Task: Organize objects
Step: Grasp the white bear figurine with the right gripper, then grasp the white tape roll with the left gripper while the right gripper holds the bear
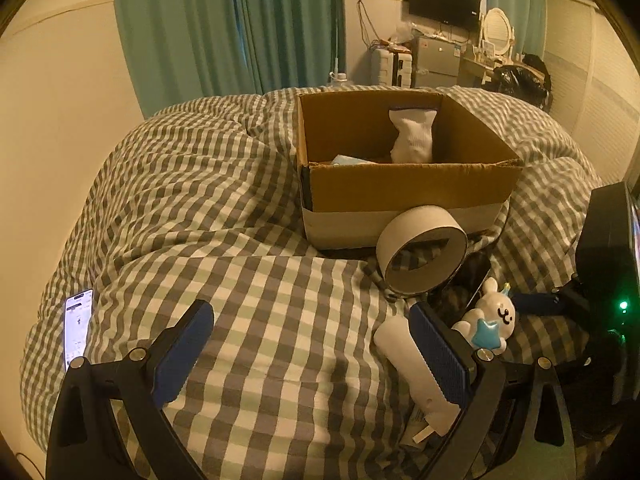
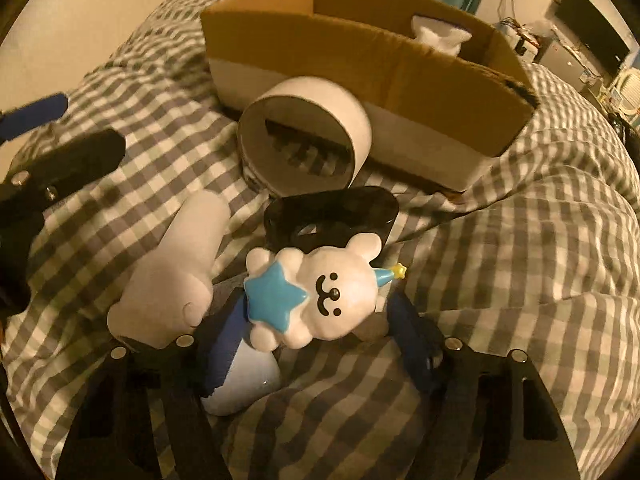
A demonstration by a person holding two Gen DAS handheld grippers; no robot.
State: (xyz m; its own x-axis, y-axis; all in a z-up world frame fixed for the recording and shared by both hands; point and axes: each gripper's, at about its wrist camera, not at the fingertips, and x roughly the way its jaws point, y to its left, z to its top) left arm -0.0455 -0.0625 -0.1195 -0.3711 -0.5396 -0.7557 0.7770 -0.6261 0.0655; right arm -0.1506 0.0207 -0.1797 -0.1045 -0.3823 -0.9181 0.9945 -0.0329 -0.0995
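A white bunny figurine [image 2: 320,300] holding a blue star lies on the checked bedcover, between the fingers of my right gripper [image 2: 316,344], whose jaws press its sides. It also shows in the left wrist view [image 1: 490,320]. My left gripper [image 1: 312,344] is open and empty above the bedcover. A white cylindrical device [image 1: 416,368] lies against its right finger and shows in the right wrist view [image 2: 176,268]. A white tape roll [image 1: 422,252] leans on the cardboard box [image 1: 400,192], which holds a white sock [image 1: 412,136]. A black case [image 2: 332,212] lies behind the bunny.
A lit phone [image 1: 78,328] lies at the bed's left edge. Green curtains [image 1: 224,24] hang behind the bed. A cluttered desk with a monitor [image 1: 444,0] and mirror stands at the far right. A pale blue object [image 2: 240,384] lies under my right gripper.
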